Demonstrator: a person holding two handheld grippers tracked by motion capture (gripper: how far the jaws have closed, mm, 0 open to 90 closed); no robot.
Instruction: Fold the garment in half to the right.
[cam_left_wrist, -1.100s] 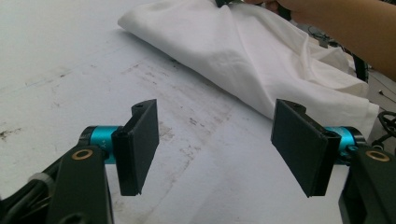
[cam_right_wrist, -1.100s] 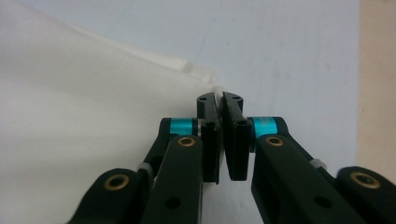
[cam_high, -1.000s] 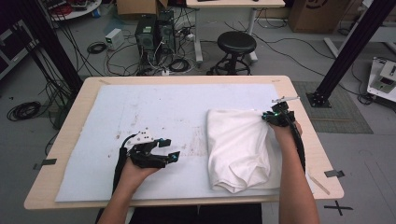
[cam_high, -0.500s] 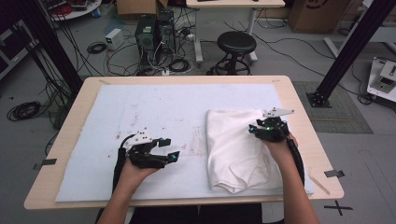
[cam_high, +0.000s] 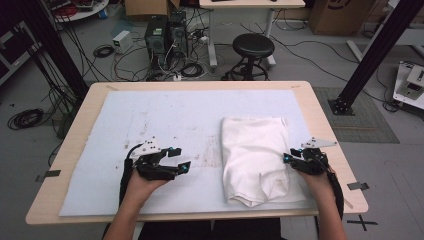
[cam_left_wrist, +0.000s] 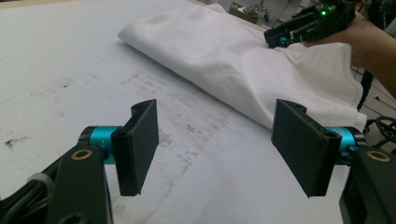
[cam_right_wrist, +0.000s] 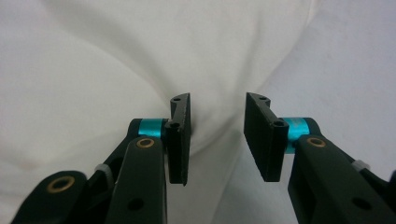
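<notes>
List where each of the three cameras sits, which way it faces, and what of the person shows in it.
High view: above the person's side, facing forward and down on the table; forearms, left gripper, right gripper.
Left gripper view: rides the left gripper, looking across the mat at the white cloth; open jaws.
Right gripper view: close over the cloth, jaws apart.
Shared: high and left gripper views both show the right gripper at the cloth.

Wooden table (cam_high: 320, 115) stands on a grey floor (cam_high: 60, 65), its top covered by a stained white mat (cam_high: 165, 115). Beyond the far edge: a black round stool (cam_high: 253, 46), computer towers (cam_high: 165, 32) amid tangled cables (cam_high: 125, 55). Black frame posts (cam_high: 370, 55) rise far right; cardboard boxes (cam_high: 332, 15) behind.
</notes>
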